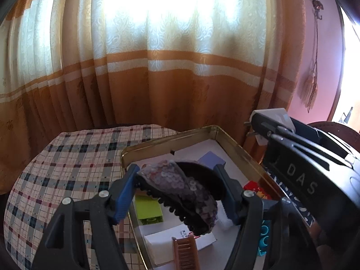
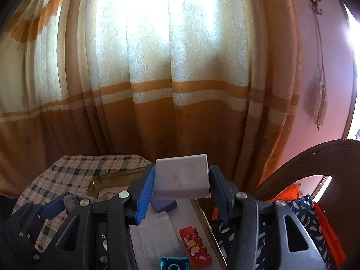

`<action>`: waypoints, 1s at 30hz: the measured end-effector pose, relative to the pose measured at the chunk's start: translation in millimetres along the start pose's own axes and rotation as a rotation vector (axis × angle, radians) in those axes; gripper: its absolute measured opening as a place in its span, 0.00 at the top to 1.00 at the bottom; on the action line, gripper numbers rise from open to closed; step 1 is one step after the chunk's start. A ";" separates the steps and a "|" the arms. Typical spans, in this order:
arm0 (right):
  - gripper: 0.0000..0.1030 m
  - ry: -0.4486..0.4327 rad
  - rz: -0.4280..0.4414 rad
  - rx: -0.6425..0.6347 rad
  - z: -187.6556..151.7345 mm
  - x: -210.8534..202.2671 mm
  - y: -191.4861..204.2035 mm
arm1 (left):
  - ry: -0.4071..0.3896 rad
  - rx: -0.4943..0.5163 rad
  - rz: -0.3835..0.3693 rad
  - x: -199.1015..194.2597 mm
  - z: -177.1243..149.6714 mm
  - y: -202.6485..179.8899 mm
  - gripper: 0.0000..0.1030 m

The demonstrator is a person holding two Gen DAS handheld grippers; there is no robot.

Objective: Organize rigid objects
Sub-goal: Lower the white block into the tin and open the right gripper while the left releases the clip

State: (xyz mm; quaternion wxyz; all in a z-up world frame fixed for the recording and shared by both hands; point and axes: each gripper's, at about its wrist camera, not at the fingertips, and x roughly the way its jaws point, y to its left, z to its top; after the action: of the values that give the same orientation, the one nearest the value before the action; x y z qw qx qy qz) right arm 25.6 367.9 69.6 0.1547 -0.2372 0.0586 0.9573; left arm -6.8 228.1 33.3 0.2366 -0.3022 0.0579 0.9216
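My left gripper is shut on a black hair claw clip with purple sequins, held above the gold metal tin. My right gripper is shut on a white plug adapter, held above the tin's right part; it also shows in the left wrist view. Inside the tin lie a green brick, a purple block, a red toy brick, a teal brick, a clear comb, a brown comb and white cards.
The tin sits on a plaid tablecloth. An orange and cream curtain hangs close behind. A wicker chair back with dark patterned and orange cloth stands at the right.
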 end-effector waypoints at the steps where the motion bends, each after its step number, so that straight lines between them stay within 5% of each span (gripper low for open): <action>1: 0.49 0.014 0.004 0.000 -0.3 3.0 0.2 | 0.007 0.001 0.002 1.7 0.1 -0.2 0.34; 30: 0.49 0.354 0.057 -0.085 -5.5 75.0 18.5 | 0.244 -0.002 0.023 52.0 -5.9 -3.8 0.35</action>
State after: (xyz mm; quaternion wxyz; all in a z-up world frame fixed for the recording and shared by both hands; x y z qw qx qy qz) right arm -41.0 369.5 30.1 0.1048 -0.4066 0.0510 0.9062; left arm -38.6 250.8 -1.7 0.2170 -0.4119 0.0889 0.8805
